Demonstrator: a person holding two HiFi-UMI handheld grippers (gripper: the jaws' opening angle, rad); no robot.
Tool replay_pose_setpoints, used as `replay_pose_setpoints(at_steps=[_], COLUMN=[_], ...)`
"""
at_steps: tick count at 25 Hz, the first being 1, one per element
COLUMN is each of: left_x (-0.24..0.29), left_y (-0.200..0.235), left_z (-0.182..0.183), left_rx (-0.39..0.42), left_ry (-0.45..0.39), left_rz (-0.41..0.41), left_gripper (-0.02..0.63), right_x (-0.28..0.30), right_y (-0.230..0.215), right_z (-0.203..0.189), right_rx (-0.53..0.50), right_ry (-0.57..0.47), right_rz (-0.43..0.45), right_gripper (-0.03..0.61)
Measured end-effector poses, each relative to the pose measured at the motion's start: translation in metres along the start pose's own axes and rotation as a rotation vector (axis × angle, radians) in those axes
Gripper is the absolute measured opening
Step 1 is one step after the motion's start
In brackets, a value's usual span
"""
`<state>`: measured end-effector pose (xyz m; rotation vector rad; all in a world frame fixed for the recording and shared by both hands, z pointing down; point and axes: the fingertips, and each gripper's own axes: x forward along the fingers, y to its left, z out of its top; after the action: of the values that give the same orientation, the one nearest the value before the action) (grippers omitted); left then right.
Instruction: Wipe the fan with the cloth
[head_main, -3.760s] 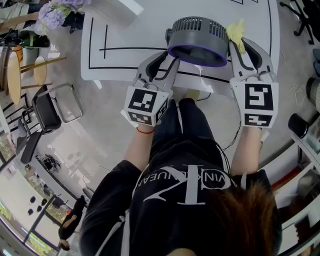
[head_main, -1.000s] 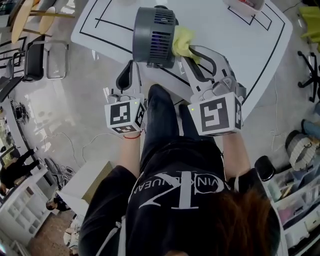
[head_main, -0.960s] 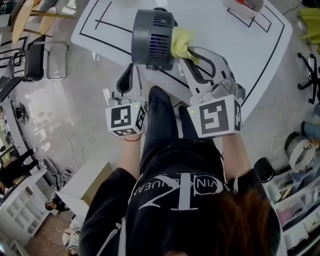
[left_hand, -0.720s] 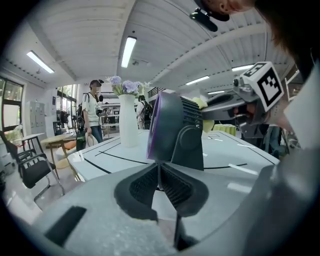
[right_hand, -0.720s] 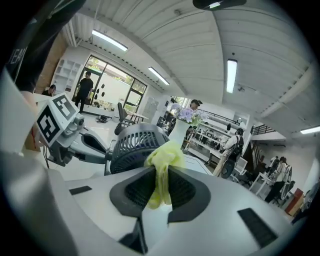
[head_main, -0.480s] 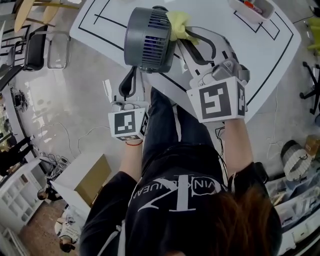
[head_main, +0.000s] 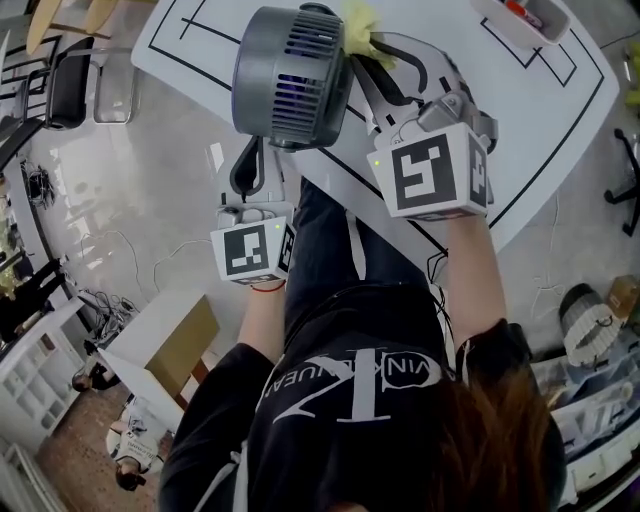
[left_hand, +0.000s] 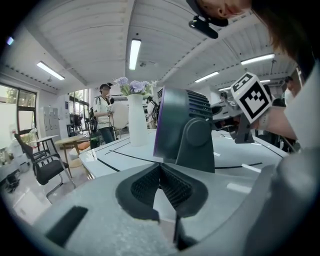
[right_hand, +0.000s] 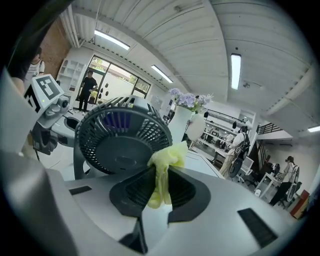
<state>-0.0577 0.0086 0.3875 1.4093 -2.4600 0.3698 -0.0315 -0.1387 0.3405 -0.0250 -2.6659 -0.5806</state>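
I am pinching the cloth (head_main: 360, 18) in my right gripper (head_main: 366, 45) at the upper-right rim of the fan (head_main: 285, 70), top centre of the head view, where I judge light strokes along the grille ribs best, while my left gripper (head_main: 248, 165), jaws just closed on nothing, is hovering below it.

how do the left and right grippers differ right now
The right gripper is shut on the yellow cloth; the left gripper has just closed on nothing. The right gripper holds its cloth up against the fan; the left gripper sits short of the fan, apart from it. Both have their jaws together and point toward the fan.
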Motion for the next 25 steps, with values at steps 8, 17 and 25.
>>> replay_pose_setpoints(at_steps=[8, 17, 25], left_x=[0.005, 0.001, 0.0], left_y=[0.004, 0.001, 0.0], left_z=[-0.001, 0.0, -0.002], left_rx=[-0.036, -0.046, -0.056], left_ry=[0.001, -0.003, 0.008], left_rz=[0.018, 0.01, 0.002], left_gripper=[0.0, 0.0, 0.0], right_x=[0.012, 0.012, -0.006], right_y=[0.014, 0.054, 0.083], right_z=[-0.017, -0.035, -0.028], right_rx=[-0.063, -0.115, -0.092], right_ry=[0.065, 0.15, 0.155], right_rz=[0.023, 0.117, 0.171], right_gripper=[0.064, 0.064, 0.064])
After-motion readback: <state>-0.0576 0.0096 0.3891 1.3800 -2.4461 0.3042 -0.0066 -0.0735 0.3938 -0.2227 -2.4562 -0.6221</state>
